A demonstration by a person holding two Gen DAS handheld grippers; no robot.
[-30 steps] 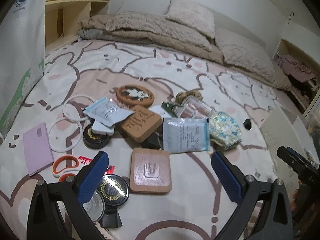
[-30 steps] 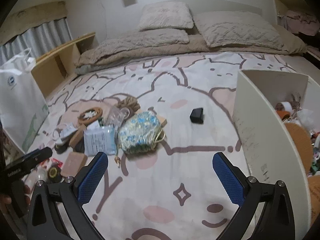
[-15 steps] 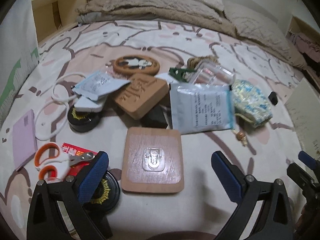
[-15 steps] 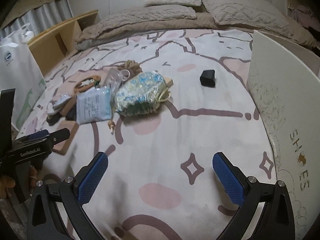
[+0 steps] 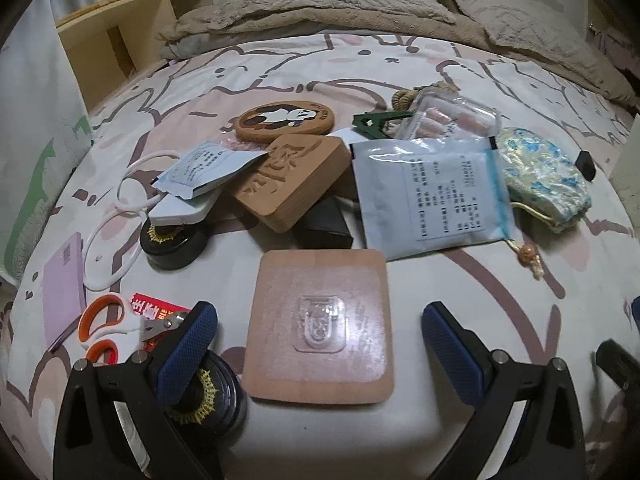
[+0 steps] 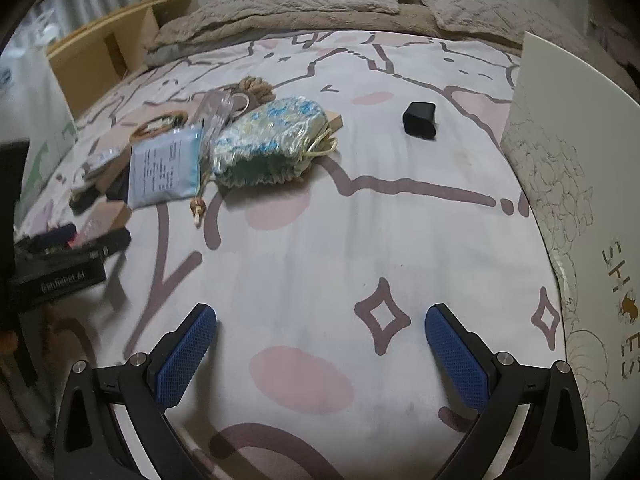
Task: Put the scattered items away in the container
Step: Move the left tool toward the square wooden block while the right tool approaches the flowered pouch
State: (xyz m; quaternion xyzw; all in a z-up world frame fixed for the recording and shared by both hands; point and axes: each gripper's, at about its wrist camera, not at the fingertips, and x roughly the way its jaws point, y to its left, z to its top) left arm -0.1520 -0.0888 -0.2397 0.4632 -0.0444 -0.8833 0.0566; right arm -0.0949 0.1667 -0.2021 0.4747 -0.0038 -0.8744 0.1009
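Observation:
My left gripper [image 5: 320, 328] is open and low over a square wooden plaque with a clear hook [image 5: 320, 324], which lies between the fingers. Behind it lie a carved wooden block [image 5: 292, 180], a panda coaster [image 5: 284, 118], a blue-white sachet [image 5: 432, 200], a floral pouch [image 5: 544, 180], black tins [image 5: 172, 240] and orange scissors [image 5: 104, 328]. My right gripper [image 6: 320, 336] is open and empty over bare bedsheet. The white shoe box [image 6: 576, 200] stands at its right. The pouch [image 6: 272, 144] and a small black block [image 6: 419, 119] lie ahead.
Everything lies on a patterned bed [image 6: 320, 240] with pillows and a blanket [image 5: 320, 4] at the far end. A wooden shelf [image 5: 120, 36] and a white bag [image 5: 32, 120] stand at the left. White rings [image 5: 116, 236] and a purple card [image 5: 64, 284] lie nearby.
My left gripper has moved forward and down, closing in on the square plaque. My right gripper has dropped lower toward the sheet beside the box.

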